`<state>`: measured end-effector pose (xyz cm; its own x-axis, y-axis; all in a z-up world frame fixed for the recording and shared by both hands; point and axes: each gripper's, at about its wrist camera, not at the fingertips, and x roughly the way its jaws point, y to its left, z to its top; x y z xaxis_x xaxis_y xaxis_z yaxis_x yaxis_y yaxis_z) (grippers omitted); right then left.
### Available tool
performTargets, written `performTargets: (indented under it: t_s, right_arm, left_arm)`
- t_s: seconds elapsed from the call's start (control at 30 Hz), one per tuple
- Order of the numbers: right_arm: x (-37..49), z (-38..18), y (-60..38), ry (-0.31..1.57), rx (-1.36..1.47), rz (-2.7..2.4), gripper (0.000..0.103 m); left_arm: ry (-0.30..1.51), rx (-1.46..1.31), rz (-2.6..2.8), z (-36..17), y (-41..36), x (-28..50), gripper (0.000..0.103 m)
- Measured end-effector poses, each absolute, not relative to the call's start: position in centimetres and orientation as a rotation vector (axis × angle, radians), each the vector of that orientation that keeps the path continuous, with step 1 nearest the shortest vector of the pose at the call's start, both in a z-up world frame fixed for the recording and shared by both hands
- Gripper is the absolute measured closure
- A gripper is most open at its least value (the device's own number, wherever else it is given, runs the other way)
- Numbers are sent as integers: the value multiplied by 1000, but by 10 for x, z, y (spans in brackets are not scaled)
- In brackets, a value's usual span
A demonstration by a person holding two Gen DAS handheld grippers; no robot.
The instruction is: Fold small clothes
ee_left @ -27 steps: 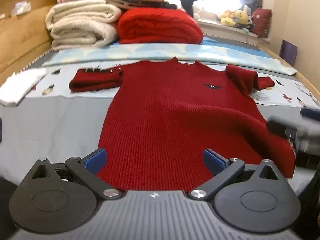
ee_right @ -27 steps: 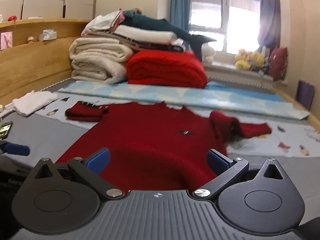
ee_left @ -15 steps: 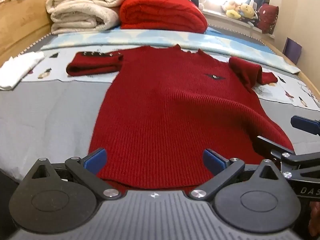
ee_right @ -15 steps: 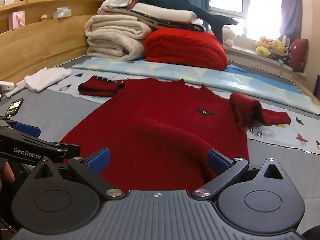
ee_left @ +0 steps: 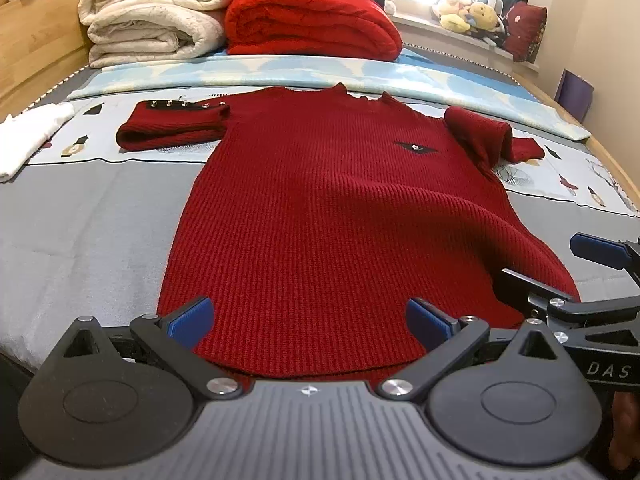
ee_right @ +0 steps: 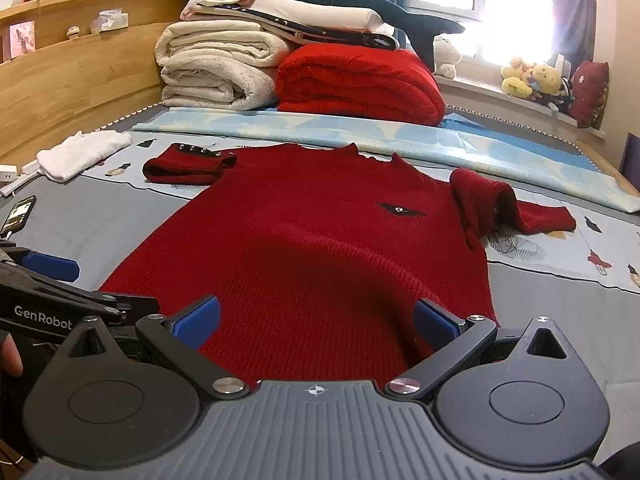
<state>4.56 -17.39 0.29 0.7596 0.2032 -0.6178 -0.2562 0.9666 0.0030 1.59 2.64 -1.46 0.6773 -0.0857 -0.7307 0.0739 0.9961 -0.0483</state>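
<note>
Left gripper [ee_left: 308, 322]: fingers spread wide, holding nothing, poised over the near hem of the red knit sweater [ee_left: 340, 208], toward its left corner. Right gripper [ee_right: 316, 322]: likewise spread and empty, over the near hem toward the right corner; its blue-tipped fingers also show at the right edge of the left wrist view.

Item, red knit sweater: lies face up and mostly flat on the grey bedcover [ee_left: 80, 232], hem nearest, neckline at the far end. Ribbed knit, deep red, short-sleeved. Small dark diamond-shaped emblem [ee_left: 416, 147] on the chest. Left sleeve [ee_left: 172, 130] spread sideways, with a row of small metal studs along its upper edge. Right sleeve [ee_right: 504, 208] bunched and partly doubled over itself. A shallow ridge runs across the body; otherwise smooth.

Handling, judged: soft, limp and light; no stiffness to hold a crease, so it will likely sag between two pinch points. The ribbing should give good grip and little slip. Not fragile, though the knit may stretch if pulled hard. Best holds: the two near hem corners, or the sleeve ends for folding inward.

Surroundings: folded cream blankets [ee_right: 216, 68] and a red blanket [ee_right: 360, 80] stacked at the far end; white cloth [ee_right: 80, 154] far left; phone [ee_right: 18, 214] at the left edge.
</note>
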Motion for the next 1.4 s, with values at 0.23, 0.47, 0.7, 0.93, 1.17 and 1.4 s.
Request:
performTargets:
  t_s: [0.23,0.47,0.7,0.93,1.17,1.4]
  right_arm:
    - [45,1,-172,680,-83,257,2]
    - [47,-1,-172,687,-91,259,2]
    - [48,-1,-171,689,-91,244,5]
    - [48,-2,-173,682,-91,225,7]
    - [47,-2,-172,682,-90,225,7]
    - [48,-1,-173,688,-83,228,7]
  left_arm:
    - [853,-26,-56,-6,7,27,1]
    - [865,-32,-49,-6,5,30,1]
    - [868,-37,-48,-6,5,31,1]
    - [863,-37,-54,-7,4,30,1]
    - [864,-38,-54,-7,3,30,1]
    - [864,-37,-54,-7,3,30,1]
